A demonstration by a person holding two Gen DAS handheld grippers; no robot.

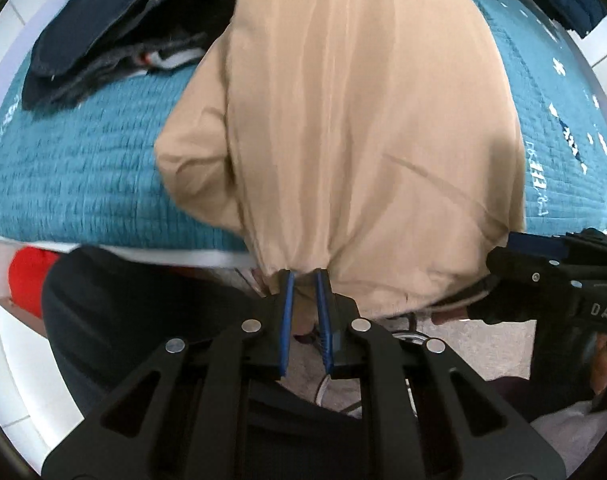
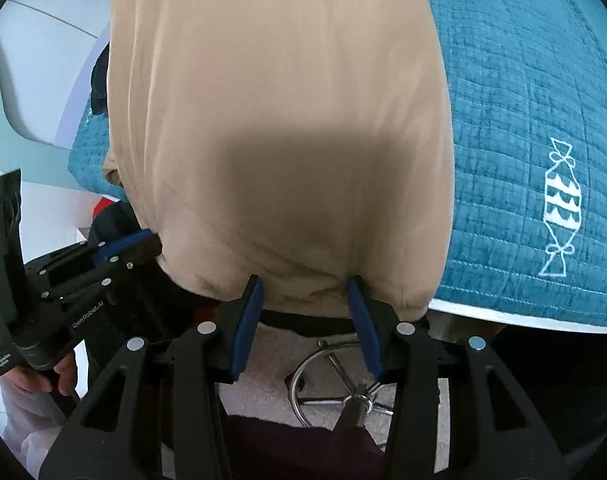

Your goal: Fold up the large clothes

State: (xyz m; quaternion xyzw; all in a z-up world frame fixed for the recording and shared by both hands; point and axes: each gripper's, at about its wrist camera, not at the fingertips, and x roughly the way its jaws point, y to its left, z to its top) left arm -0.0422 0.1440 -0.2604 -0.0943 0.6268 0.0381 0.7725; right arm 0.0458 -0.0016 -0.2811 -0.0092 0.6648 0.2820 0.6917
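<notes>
Here we see the left gripper [image 1: 303, 276] nearly shut, pinching the hem of the beige garment [image 1: 363, 120]. The right gripper [image 2: 305, 282] stands about half open, clamped on a bunched hem fold. The garment drapes over the teal quilt [image 2: 523, 120].

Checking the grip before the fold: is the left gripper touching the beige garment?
Touching. The left wrist view shows the left gripper with its blue fingers pinching the hem of the beige garment.
</notes>
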